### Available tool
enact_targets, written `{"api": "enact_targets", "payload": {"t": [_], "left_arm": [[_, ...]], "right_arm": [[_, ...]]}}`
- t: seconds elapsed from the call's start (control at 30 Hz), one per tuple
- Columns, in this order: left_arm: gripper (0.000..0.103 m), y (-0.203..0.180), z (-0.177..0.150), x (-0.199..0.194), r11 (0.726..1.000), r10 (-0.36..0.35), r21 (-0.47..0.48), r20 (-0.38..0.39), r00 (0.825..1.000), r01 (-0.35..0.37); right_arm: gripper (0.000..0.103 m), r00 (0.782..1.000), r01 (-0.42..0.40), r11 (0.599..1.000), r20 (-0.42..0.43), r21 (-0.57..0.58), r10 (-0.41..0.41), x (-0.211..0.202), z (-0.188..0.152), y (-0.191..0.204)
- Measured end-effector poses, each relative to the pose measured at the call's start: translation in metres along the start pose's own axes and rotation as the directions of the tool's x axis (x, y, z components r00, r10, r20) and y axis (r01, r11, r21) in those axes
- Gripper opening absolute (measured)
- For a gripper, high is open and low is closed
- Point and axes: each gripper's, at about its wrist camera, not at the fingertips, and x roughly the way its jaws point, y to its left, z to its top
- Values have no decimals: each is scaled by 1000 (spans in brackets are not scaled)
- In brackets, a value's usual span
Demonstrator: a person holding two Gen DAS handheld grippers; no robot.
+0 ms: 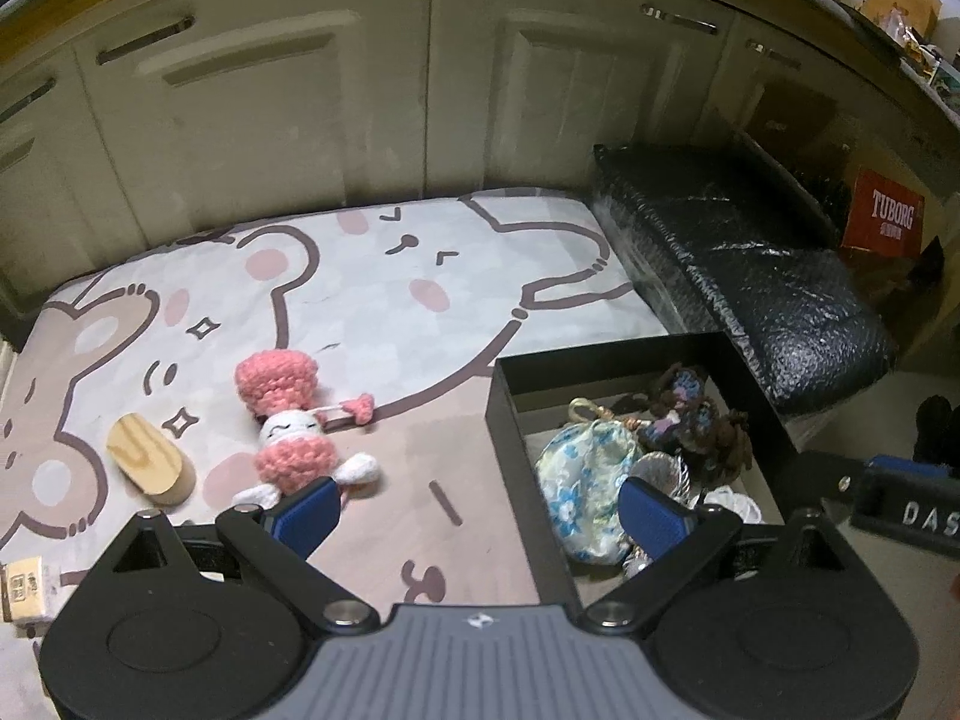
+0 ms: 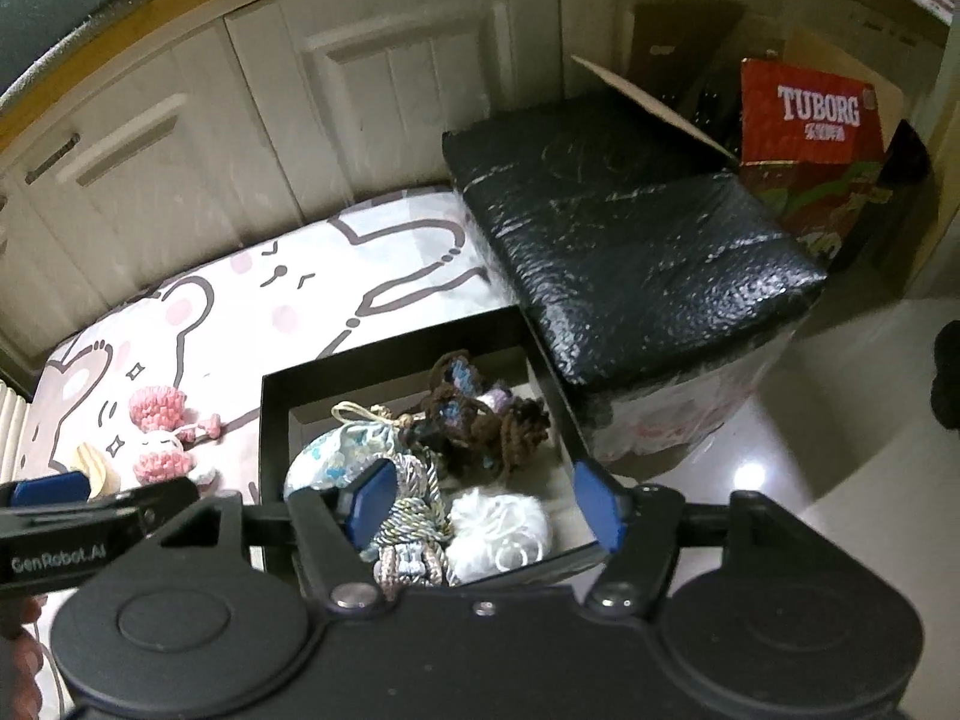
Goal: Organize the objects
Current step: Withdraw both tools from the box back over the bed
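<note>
A pink and white crochet doll (image 1: 292, 427) lies on the cartoon-print mat (image 1: 372, 300), left of a black box (image 1: 503, 420). A wooden block (image 1: 150, 467) lies left of the doll. The box holds a floral pouch (image 1: 585, 483), a brown yarn doll (image 1: 699, 420), a tassel (image 2: 414, 516) and a white pompom (image 2: 501, 525). My left gripper (image 1: 480, 516) is open and empty, straddling the box's left wall, near the doll. My right gripper (image 2: 489, 507) is open and empty above the box (image 2: 273, 420). The doll (image 2: 165, 438) and block (image 2: 93, 462) also show in the right wrist view.
A black wrapped bundle (image 1: 750, 276) lies right of the mat, against cream cabinet doors (image 1: 270, 120). A red Tuborg carton (image 2: 810, 138) stands behind it. A small gold item (image 1: 21, 591) sits at the mat's near left corner. Glossy floor (image 2: 840, 450) is to the right.
</note>
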Motion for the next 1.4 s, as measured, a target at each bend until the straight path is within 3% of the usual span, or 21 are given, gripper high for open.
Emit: {"api": "enact_targets", "payload": {"t": [0.57,0.8,1.4], "left_arm": [[103,30,-15,-13,999,27,-32,-23,999,-28],[103,43,-18,-17,998,37,-48,-20,999,-38],[103,91,-21,-27,989,88,-118,9,996,-86]], "right_arm": [[103,996,75,997,52,-20,-74,-15,-9,5],[103,994,102,995,50,-18,-101,-13,-10,7],[103,997,63,995,47,-72,-60,-4,-8,51]]}}
